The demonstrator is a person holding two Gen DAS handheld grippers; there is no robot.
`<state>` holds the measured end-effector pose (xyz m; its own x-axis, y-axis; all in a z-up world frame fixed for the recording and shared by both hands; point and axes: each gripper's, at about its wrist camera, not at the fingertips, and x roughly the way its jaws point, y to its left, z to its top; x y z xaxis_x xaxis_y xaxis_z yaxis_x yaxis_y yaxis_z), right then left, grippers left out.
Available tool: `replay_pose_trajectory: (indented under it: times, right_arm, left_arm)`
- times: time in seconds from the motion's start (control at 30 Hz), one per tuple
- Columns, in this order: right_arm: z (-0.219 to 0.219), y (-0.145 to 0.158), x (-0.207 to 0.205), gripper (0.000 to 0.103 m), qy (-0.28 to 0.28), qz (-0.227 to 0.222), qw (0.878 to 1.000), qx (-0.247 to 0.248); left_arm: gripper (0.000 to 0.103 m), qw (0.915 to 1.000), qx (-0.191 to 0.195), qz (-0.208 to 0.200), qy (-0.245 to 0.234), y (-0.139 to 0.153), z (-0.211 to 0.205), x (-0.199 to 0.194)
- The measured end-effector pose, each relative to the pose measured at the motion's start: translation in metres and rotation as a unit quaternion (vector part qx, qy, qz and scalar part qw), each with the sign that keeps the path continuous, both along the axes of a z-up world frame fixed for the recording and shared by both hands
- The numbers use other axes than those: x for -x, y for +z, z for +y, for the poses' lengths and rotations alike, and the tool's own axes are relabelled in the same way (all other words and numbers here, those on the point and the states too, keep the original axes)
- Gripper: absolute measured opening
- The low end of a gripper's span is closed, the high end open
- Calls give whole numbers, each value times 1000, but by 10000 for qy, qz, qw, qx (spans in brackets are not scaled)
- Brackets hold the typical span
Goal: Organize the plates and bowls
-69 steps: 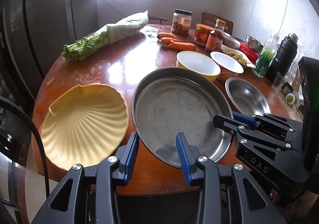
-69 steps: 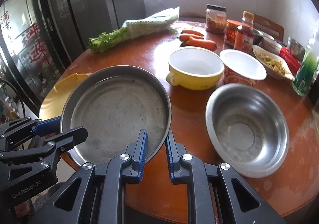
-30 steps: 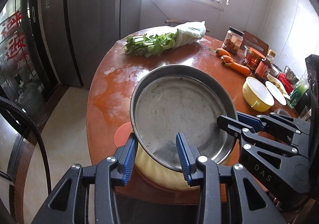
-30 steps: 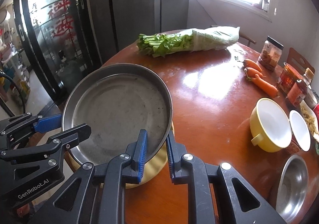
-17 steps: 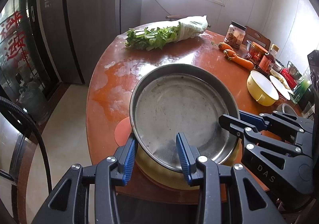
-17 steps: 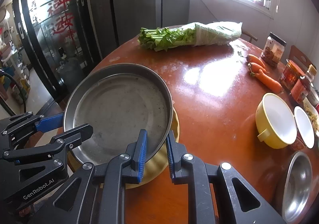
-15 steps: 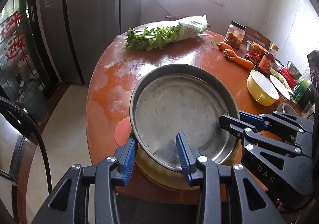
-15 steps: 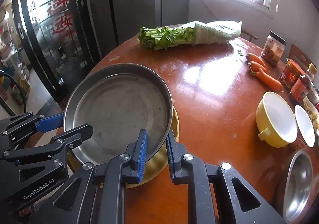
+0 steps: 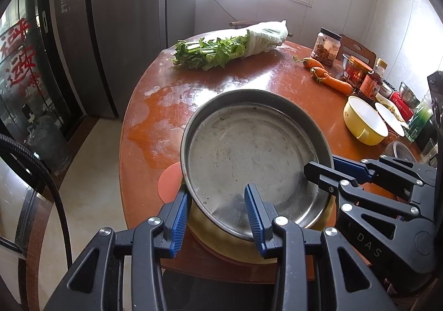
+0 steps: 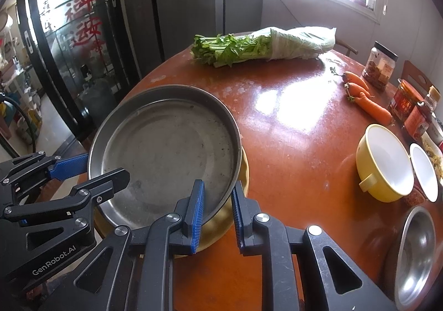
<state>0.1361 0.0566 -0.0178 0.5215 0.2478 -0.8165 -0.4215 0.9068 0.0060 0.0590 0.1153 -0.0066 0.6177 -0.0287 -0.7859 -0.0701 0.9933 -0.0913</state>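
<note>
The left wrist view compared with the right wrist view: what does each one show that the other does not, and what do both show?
Only the left wrist view shows the round pink mat beside the metal pan and the green bottle at the far right. Only the right wrist view shows most of the steel bowl and its inside. Both show the pan resting on the yellow plate, the yellow bowl, the carrots, the greens, and each gripper's jaws astride the pan's rim.

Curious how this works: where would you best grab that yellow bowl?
Pinch the yellow bowl by its rim, from above on the handle side: it stands upright and open, and the white bowl crowds the opposite side. The stubby handle itself looks too small.
</note>
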Motion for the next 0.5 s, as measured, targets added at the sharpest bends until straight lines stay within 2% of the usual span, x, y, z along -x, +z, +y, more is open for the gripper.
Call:
replay_pose_trajectory:
  times: [0.23,0.5]
  right_arm:
    - [1,0,2,22,15,32,10000,-21]
    - [0,0,3,27,29,59,10000,-53]
  left_arm:
    - [40,10000,12,1,10,2,1,2]
    - [40,10000,66,-33,19,4,5,3]
